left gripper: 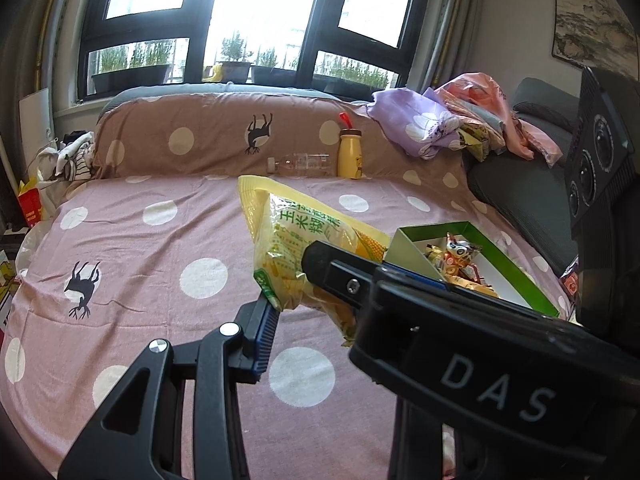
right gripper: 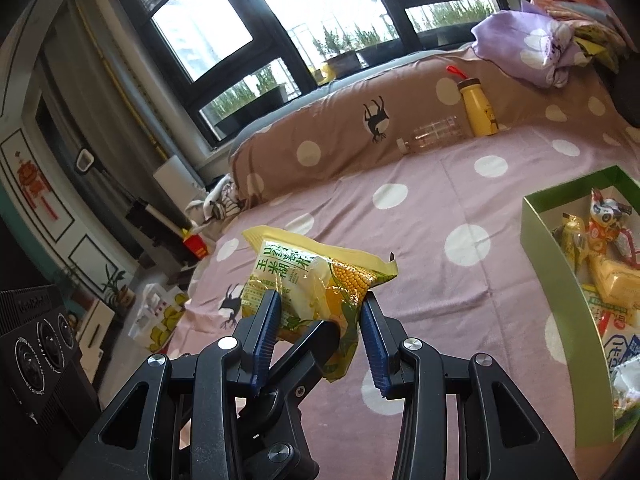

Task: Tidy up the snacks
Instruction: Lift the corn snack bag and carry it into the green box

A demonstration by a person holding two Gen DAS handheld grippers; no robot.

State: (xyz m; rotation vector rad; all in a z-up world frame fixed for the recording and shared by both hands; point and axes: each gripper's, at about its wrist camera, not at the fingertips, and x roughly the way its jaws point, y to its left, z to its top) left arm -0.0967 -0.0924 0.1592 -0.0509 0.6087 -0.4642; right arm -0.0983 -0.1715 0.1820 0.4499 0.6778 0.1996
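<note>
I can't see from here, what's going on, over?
Both grippers shut on corn snack bag, lifted off bed. Green box to right. Nothing blocking.

Bed [right gripper: 420, 216] under pink white-dotted sheet. Open green cardboard box [right gripper: 548, 248] of snacks near right edge. Yellow flask [right gripper: 478, 110] and clear plastic bottle [right gripper: 434, 134] along far edge, against brown bolster [right gripper: 320, 148].

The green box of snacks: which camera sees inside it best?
The right wrist view: the green box lies open with its snacks visible. In the left wrist view, the green box is partly hidden behind a black claw finger.
</note>
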